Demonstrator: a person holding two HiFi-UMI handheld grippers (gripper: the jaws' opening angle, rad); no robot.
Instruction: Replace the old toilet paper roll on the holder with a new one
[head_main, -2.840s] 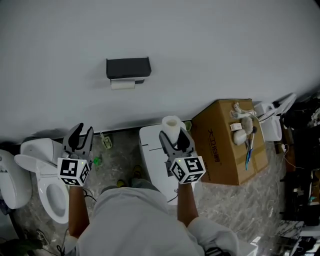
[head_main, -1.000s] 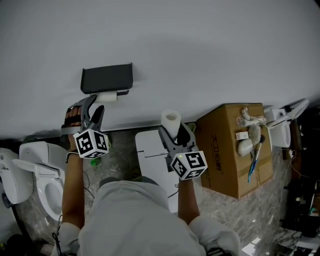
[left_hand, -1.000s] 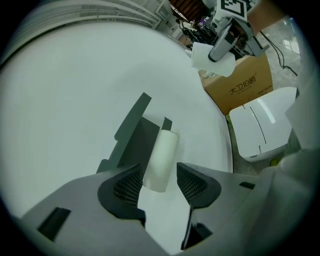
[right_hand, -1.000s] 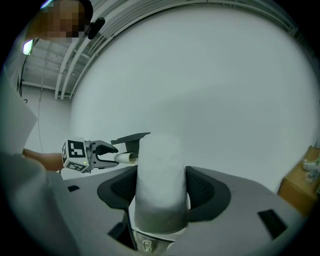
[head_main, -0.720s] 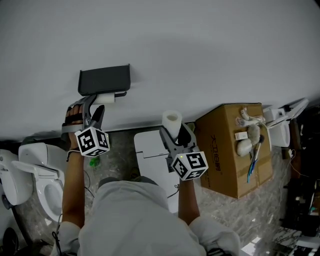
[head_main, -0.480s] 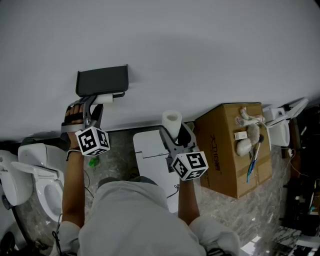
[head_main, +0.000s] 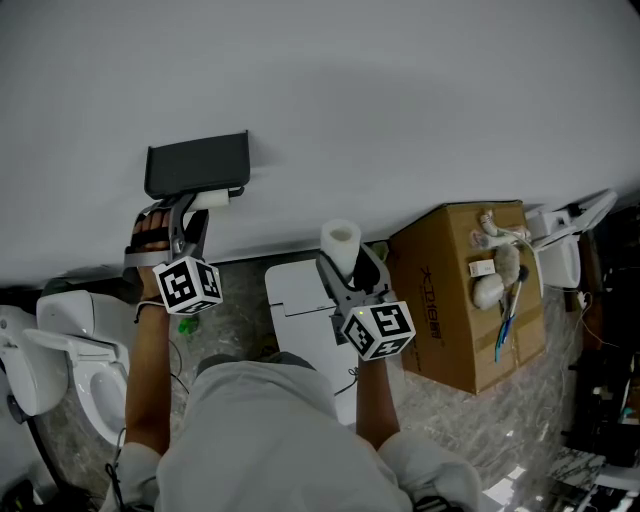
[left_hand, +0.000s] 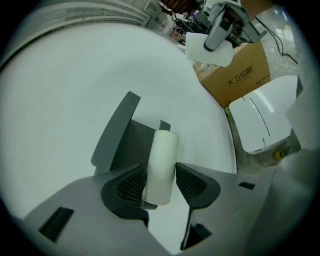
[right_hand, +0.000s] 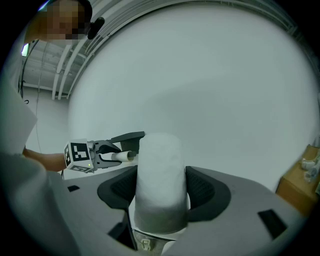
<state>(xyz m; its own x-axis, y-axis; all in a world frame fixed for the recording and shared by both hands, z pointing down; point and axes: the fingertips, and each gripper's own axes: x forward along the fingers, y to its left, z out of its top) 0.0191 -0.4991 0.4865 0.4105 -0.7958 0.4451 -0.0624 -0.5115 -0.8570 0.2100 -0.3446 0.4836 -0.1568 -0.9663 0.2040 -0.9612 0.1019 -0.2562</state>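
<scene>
Where the smooth pale wall (head_main: 400, 100) carries a dark, matte, flat-lidded holder (head_main: 197, 165), the old roll (left_hand: 162, 147) hangs beneath it as a thin white cylinder, nearly down to its tube. Raised to it on an outstretched forearm, the left claw (left_hand: 161, 165) points at the wall, with its ribbed black pads (left_hand: 131, 185) standing either side of that cylinder. Its jaws have just been closing, and both pads lie against the old roll's sides at its nearer end. Lower and closer to the body, the right claw (right_hand: 161, 167) is held almost level. It is set wide around the new roll (right_hand: 160, 200), a plump, soft, fuzzy white drum standing upright with its hollow core on top, pinched between the pads.
</scene>
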